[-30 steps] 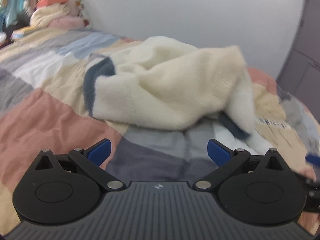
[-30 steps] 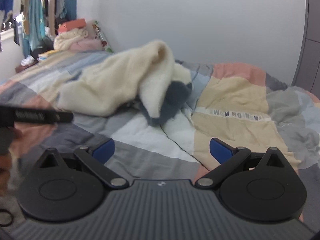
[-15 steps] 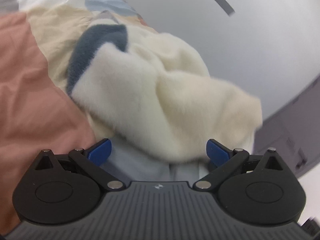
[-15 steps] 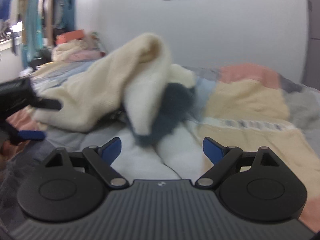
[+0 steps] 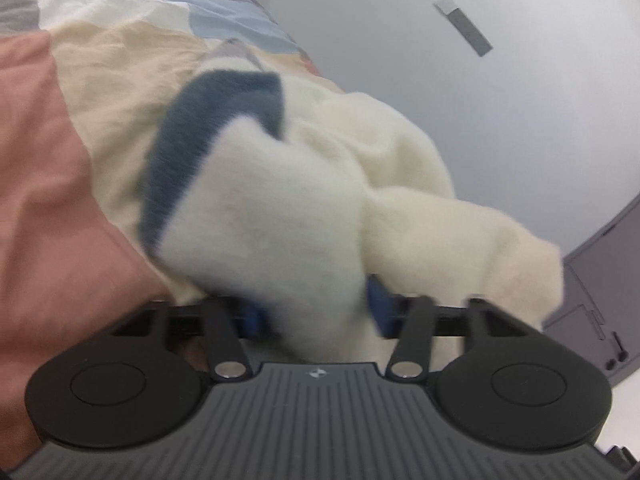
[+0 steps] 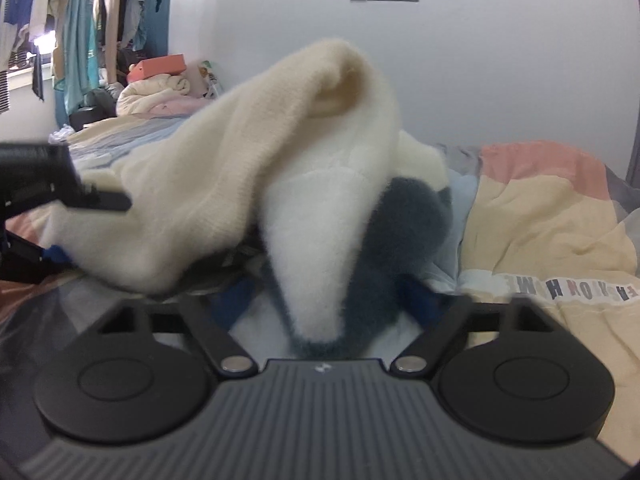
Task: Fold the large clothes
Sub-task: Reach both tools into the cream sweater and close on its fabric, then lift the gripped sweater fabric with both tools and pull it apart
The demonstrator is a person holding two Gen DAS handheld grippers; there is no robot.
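A cream fleece sweater [image 5: 320, 208] with dark blue trim lies heaped on a bed covered by a patchwork quilt [image 5: 60, 184] of pink, beige, grey and pale blue blocks. In the left wrist view the sweater fills the middle of the frame, its blue band [image 5: 208, 136] curving up the left side of the heap, and a fold of the white fleece drops down between the blue pads of the left claw [image 5: 316, 316] at the lower centre. That claw's jaws are closing with the fleece between them – the pads sit against the cloth on both sides, though blur hides how firmly they press. In the right wrist view the same sweater [image 6: 256, 184] rises as a peak in the centre of the frame, and a hanging flap of white fleece edged in dark blue [image 6: 404, 232] comes down between the pads of the right claw [image 6: 320, 308] at the lower centre. Those jaws are closing too, yet both pads stand clear of the flap. The left claw [image 6: 56, 256] shows at the left edge of this view, touching the sweater's low left end. Behind, in the upper left, clothes hang on a rack [image 6: 84, 28] and a bundle of bedding [image 6: 156, 94] lies by the white wall [image 6: 480, 60].
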